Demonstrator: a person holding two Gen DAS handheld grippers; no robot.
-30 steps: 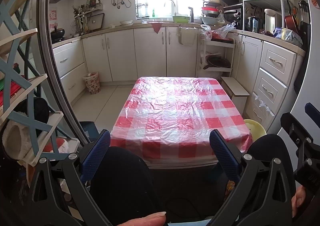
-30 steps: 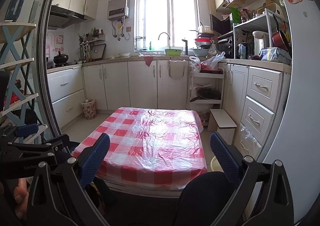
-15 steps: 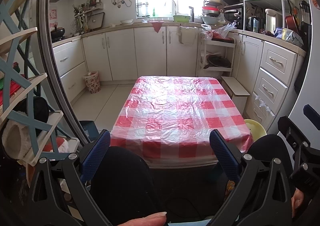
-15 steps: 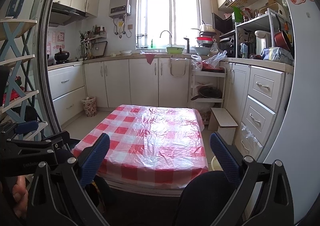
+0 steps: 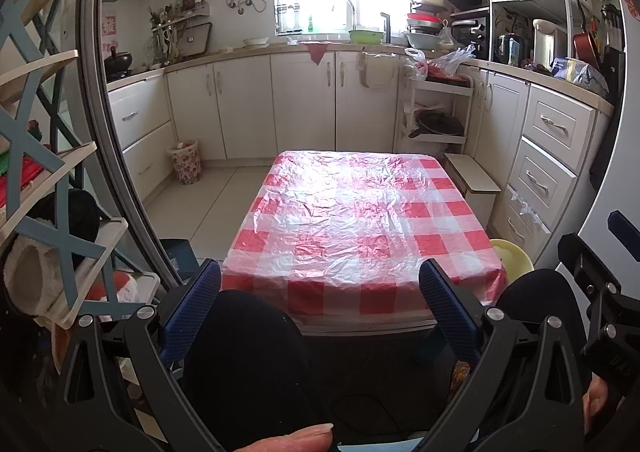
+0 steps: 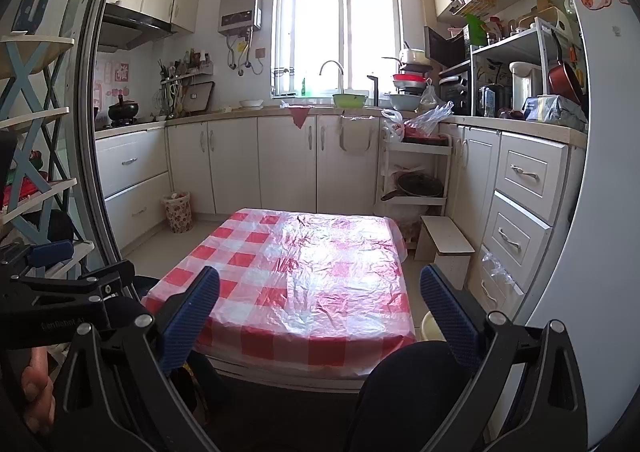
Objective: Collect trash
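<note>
A low table point(image 5: 360, 219) point(image 6: 304, 284) under a red-and-white checked plastic cloth fills the middle of both wrist views; I see no loose trash on it. A small floral waste basket point(image 5: 186, 160) point(image 6: 178, 210) stands on the floor by the left cabinets. My left gripper point(image 5: 320, 304) is open and empty, held above a person's dark-clad knees before the table's near edge. My right gripper point(image 6: 320, 304) is also open and empty, held higher and to the right. Each gripper shows at the edge of the other's view.
White cabinets point(image 6: 288, 159) line the back and right walls. A white trolley point(image 6: 414, 179) with a pan and a small white stool point(image 6: 444, 244) stand right of the table. A yellow basin point(image 5: 512, 254) sits by the table's near right corner. A shelf rack point(image 5: 44, 187) is at left.
The right gripper has tilted upward slightly, so the table sits lower in its view. The left gripper has barely moved. Both stay open.
</note>
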